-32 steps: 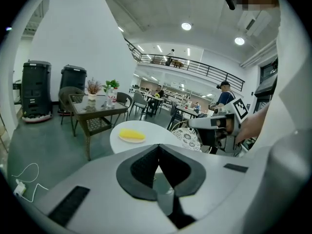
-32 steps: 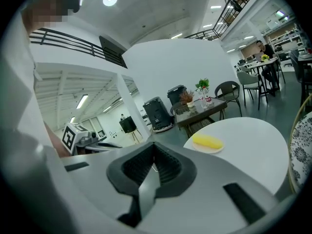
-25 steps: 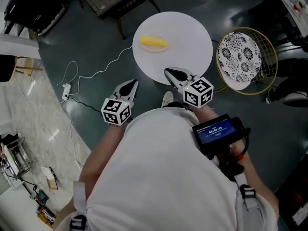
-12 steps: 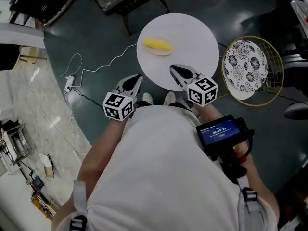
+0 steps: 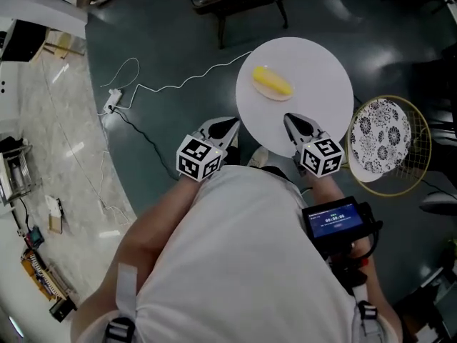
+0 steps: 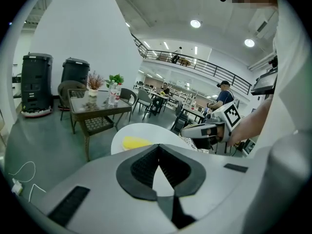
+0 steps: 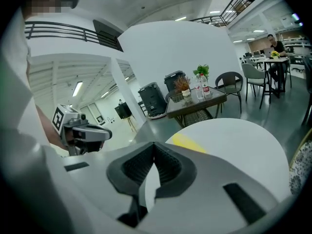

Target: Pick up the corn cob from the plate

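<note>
Hovering right gripper [image 5: 291, 120] (closed, empty)

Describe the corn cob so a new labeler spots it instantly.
Find the round white tabletop on the dark floor. The corn cob is the short yellow piece lying on its far left part. Nothing else there is yellow; the neighbouring patterned plate is black-and-white and off the table.

Left tongs [image 6: 158, 148] closed, empty; corn cob [image 6: 135, 142] on white table [image 6: 152, 130] ahead.
</note>
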`<action>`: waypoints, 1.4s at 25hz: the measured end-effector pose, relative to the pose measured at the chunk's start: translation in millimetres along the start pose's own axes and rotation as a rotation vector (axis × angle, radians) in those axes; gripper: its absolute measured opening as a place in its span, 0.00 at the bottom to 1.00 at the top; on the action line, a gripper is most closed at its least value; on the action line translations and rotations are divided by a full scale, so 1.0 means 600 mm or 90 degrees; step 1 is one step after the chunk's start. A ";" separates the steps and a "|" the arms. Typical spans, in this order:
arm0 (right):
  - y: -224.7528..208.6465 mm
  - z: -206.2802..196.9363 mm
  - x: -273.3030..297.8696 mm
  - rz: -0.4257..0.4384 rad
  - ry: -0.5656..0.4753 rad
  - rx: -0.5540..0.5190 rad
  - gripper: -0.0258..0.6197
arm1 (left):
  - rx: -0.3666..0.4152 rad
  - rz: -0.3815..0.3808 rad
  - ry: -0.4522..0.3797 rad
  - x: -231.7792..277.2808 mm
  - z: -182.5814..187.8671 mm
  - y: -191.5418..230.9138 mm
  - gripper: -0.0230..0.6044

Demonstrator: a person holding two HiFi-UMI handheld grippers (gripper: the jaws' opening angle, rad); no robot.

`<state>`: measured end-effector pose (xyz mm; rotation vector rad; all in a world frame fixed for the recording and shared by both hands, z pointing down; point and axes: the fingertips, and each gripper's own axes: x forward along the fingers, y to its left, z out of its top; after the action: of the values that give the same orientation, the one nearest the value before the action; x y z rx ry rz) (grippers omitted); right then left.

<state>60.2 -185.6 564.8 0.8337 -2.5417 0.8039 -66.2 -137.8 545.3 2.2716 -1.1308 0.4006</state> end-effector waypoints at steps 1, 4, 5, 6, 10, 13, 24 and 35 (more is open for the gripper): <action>-0.008 -0.007 0.008 -0.006 0.013 -0.005 0.05 | -0.001 -0.003 0.003 0.004 -0.005 0.004 0.05; -0.033 -0.031 0.020 -0.023 0.058 -0.030 0.05 | -0.006 -0.009 0.008 0.013 -0.020 0.000 0.05; -0.040 -0.033 0.028 -0.029 0.074 -0.043 0.05 | -0.011 -0.010 0.009 0.014 -0.022 0.004 0.05; -0.045 -0.032 0.034 -0.033 0.088 -0.059 0.05 | -0.015 -0.010 0.009 0.014 -0.022 0.007 0.05; -0.057 -0.033 0.040 -0.043 0.140 -0.112 0.05 | -0.021 -0.015 0.015 0.005 -0.030 -0.009 0.05; -0.075 -0.041 0.059 -0.050 0.178 -0.133 0.05 | -0.025 -0.015 0.018 0.009 -0.042 -0.004 0.05; -0.127 -0.062 0.186 -0.062 0.328 -0.229 0.18 | -0.091 0.017 -0.004 0.018 -0.064 0.114 0.05; -0.155 -0.083 0.268 -0.060 0.450 -0.366 0.39 | -0.132 0.055 -0.025 -0.001 -0.074 0.175 0.05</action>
<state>2.1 -286.0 718.3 0.3769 -1.9127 0.2310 -151.3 -161.4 617.4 2.0643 -1.2334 0.2609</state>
